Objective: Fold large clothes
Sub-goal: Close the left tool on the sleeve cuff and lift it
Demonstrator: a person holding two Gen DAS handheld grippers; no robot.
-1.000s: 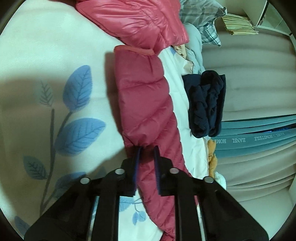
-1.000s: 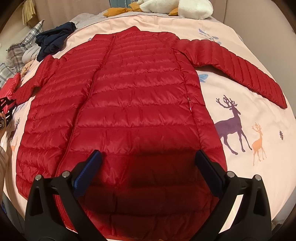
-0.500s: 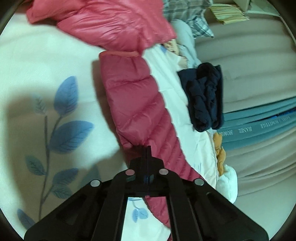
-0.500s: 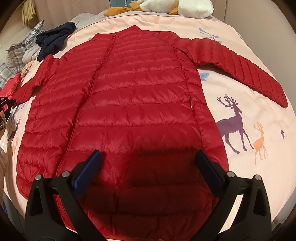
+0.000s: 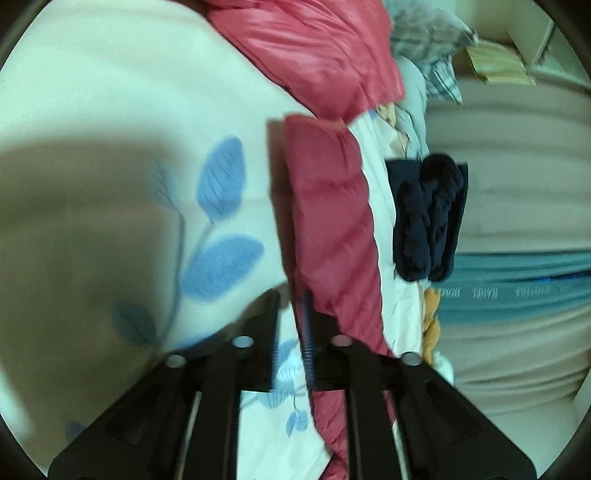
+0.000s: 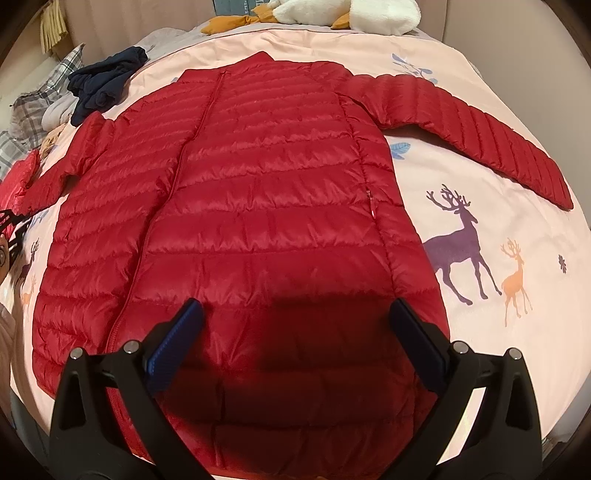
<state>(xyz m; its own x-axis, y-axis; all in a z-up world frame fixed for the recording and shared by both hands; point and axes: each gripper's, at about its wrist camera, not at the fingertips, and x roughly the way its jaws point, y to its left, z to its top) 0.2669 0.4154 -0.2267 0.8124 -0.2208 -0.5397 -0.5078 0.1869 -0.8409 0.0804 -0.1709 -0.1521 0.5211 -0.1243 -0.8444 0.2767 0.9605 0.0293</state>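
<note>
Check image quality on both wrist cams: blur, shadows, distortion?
Left wrist: motion-blurred throughout, broad shadow across the bedsheet, red sleeve soft-edged. Right wrist: sharp, strong fisheye bulge, dark shadow on the red jacket hem between the right claw fingers.

Jacket [image 6: 258,221] lies flat on bedspread [image 6: 517,332], plush toy [image 6: 351,14] behind.

The red quilted down jacket [image 6: 266,206] looks glossy and slick, lying on a matt printed cotton bedsheet [image 6: 480,155] beside a fluffy white plush toy [image 6: 369,13].
</note>
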